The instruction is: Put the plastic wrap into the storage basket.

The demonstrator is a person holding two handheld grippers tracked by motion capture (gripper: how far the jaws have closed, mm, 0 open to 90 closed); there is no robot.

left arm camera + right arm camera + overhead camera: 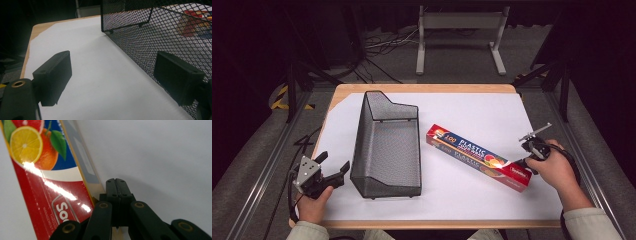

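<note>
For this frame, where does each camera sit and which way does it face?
High view: above the person's side, looking forward and down on the table; both hands and tools show.
Left gripper view: on the left tool, open, looking along the mesh basket.
Right gripper view: on the right tool, shut, beside the plastic wrap box.
Shared: all three show the box; high and left views, the basket.

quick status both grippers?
Left gripper: open, empty, beside the mesh basket.
Right gripper: shut, empty, beside the plastic wrap box.
</note>
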